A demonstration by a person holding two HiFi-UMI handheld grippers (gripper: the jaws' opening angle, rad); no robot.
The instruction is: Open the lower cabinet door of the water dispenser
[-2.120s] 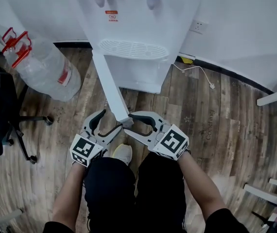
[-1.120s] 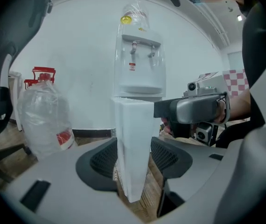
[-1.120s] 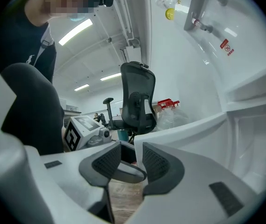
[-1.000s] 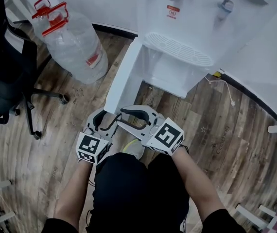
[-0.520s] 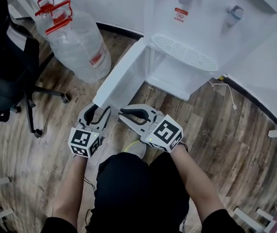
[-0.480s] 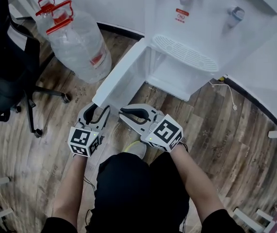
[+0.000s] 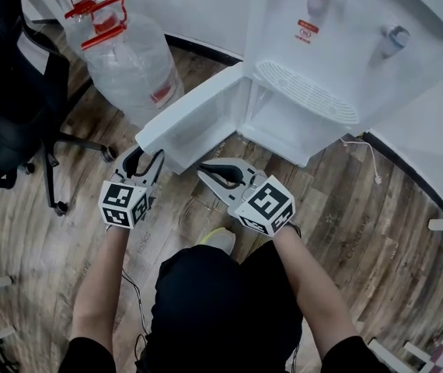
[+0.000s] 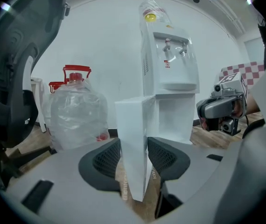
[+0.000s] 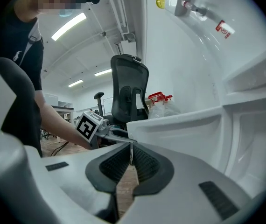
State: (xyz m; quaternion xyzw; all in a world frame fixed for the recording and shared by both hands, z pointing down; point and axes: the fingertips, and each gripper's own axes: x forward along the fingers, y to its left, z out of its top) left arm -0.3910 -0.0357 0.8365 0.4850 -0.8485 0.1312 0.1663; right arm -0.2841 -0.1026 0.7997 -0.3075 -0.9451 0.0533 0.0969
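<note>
The left claw (image 7: 148, 160) clamps the free edge of the flat white lower cabinet door (image 7: 198, 119), which stands wide open. The right claw (image 7: 210, 179) is pinched closed and empty. The next move is probably just letting go.

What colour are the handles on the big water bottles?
Red; the head view shows the handles best.

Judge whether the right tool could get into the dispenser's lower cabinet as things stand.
Probably yes: the door stands swung wide left, its edge gripped by the left tool, and nothing stands between the shut right tool and the cabinet.
</note>
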